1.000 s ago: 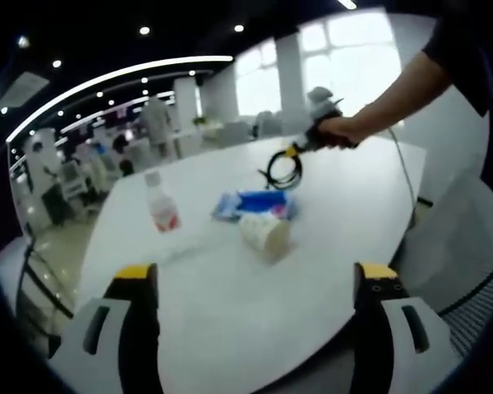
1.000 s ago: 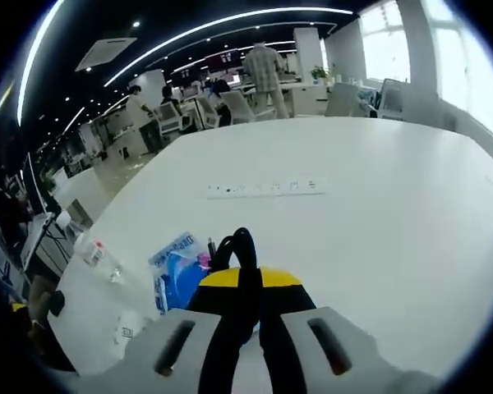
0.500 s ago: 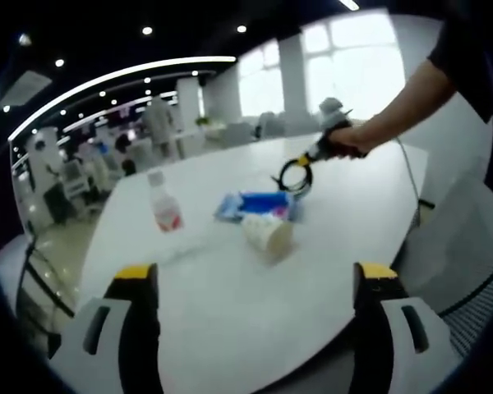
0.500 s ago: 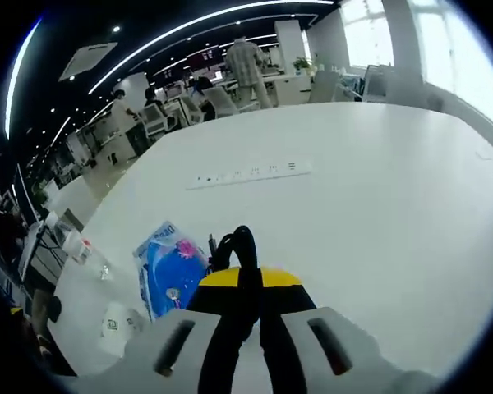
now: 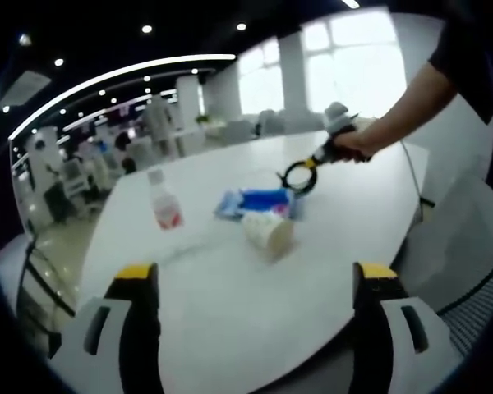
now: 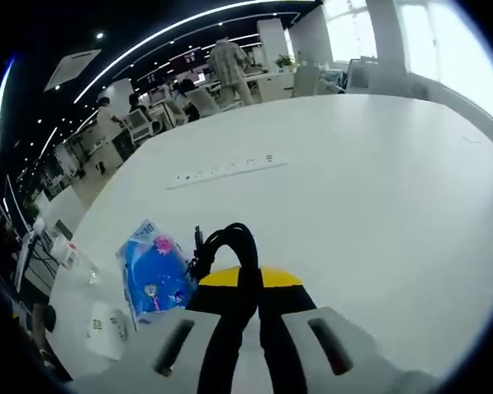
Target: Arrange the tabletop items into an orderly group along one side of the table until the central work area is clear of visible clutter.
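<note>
Coiled black cable [image 6: 228,250], clamped between the closed jaws of the right gripper [image 6: 248,300], held aloft over the white table [image 6: 370,189]; loop standing upright from the jaw tips, short plug end jutting toward the blue packet [image 6: 152,275]. From the left gripper view: same cable [image 5: 300,176] hanging as a ring below the right gripper [image 5: 322,154], just past the far edge of the blue packet [image 5: 259,202], gripped by a person's hand [image 5: 357,144] with forearm stretched in from the right side. Left gripper [image 5: 255,287] jaws spread wide, holding nothing, hovering at the near table edge [image 5: 230,328]. Remaining clutter near table centre: white cup lying on its side [image 5: 267,232] touching or just beside the packet, clear bottle with red label [image 5: 163,205] standing upright, well apart to the left. Key relation: cable already above open tabletop beyond the packet, right gripper the nearer by far; likely next need, a set-down spot along one side, away from the power strip [image 6: 222,170]. Risk, as a judgement: loop springing open on release.
</note>
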The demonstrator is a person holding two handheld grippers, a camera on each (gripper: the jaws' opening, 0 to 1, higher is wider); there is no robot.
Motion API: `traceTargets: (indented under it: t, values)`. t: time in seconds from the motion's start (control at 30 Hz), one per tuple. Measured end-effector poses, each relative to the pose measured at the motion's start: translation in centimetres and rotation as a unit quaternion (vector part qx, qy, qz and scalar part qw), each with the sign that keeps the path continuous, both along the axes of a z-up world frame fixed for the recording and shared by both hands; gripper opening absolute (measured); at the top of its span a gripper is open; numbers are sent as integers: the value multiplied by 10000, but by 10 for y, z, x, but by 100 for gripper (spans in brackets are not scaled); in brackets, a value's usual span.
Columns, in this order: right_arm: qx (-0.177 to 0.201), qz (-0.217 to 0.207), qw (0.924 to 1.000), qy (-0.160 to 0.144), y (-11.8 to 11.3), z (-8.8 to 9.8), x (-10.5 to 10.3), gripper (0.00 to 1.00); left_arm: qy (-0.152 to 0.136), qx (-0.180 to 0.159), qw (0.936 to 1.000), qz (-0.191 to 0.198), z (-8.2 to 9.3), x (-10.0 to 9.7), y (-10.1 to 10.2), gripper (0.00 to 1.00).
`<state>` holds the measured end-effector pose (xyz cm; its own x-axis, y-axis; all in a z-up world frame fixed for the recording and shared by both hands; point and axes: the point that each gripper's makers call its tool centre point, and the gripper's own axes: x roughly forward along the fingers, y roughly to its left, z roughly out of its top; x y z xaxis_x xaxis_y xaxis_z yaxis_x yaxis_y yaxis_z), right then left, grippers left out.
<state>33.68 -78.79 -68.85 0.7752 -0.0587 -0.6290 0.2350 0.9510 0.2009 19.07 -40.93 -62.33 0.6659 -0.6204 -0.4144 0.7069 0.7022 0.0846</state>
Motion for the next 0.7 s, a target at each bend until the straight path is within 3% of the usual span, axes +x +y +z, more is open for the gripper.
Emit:
traceTargets:
  t: [0.37, 0.5, 0.7]
  values:
    - [433, -505, 9978, 66, 0, -9, -28, 6, -4, -23, 10000, 21, 1, 0, 0, 95]
    - [778, -827, 9935, 119, -2, -16, -35, 6, 2, -9, 10000, 33, 1, 0, 0, 95]
    - [993, -1011, 9897, 193, -2, -25, -42, 7, 11, -1, 10000, 37, 0, 1, 0, 94]
